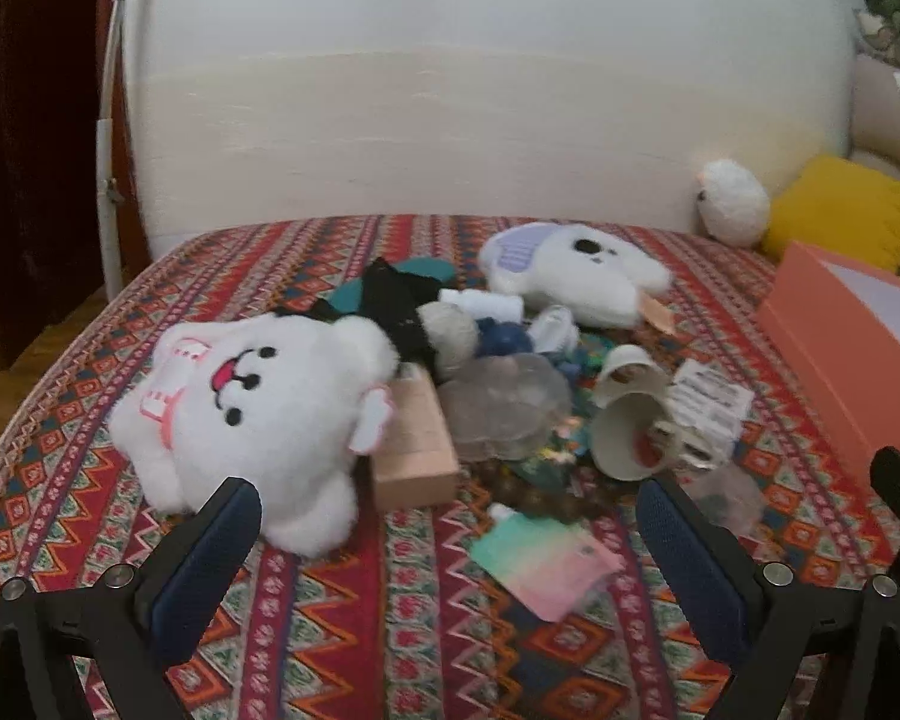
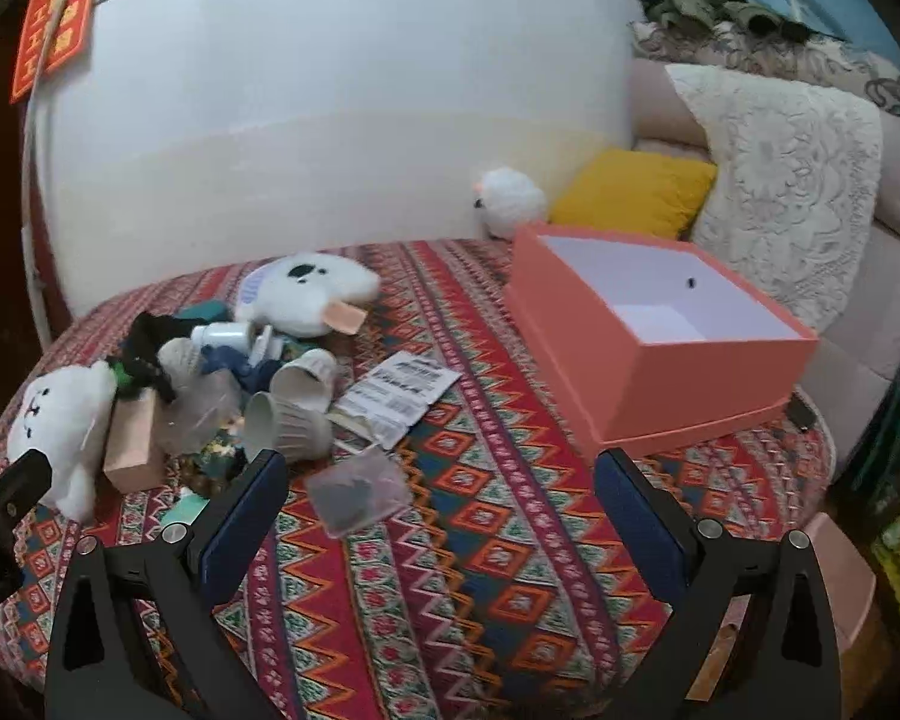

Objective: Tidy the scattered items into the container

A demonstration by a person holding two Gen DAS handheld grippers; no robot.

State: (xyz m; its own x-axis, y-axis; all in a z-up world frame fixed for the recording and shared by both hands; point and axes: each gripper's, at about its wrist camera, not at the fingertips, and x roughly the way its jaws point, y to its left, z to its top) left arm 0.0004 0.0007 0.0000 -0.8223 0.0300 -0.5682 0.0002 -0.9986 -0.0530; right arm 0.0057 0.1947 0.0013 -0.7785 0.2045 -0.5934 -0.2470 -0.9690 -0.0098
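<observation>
Scattered items: one heap on the patterned cloth of the bench, left of centre; none seen inside the container.

Container: orange box, open-topped, white-lined, standing on the right of the bench, well apart from the heap. What shows of its floor is bare; the near wall hides the rest. In the left wrist view only its corner shows, cut off at the frame edge.

Heap, as far as can be made out:
- white plush with pink tongue, lying on its back at the left end, just ahead of the left gripper's left finger
- tan carton, touching the plush, long axis running away from the gripper
- two paper cups, tipped on their sides, mouths toward the cameras
- printed sachets, flat, on the heap's right edge
- clear bag with dark contents, nearest the right gripper
- white plush with black patch, at the far side
- pastel card, flat, between the left gripper's fingers in view

Left gripper: spread wide, empty, facing the heap squarely; the nearer one to it.
Right gripper: spread wide, empty, heap ahead-left, box ahead-right; the nearer one to the box.

Unclear: middle of the heap (dark cloth, blue object, clear plastic) is overlapped and blurred.
</observation>
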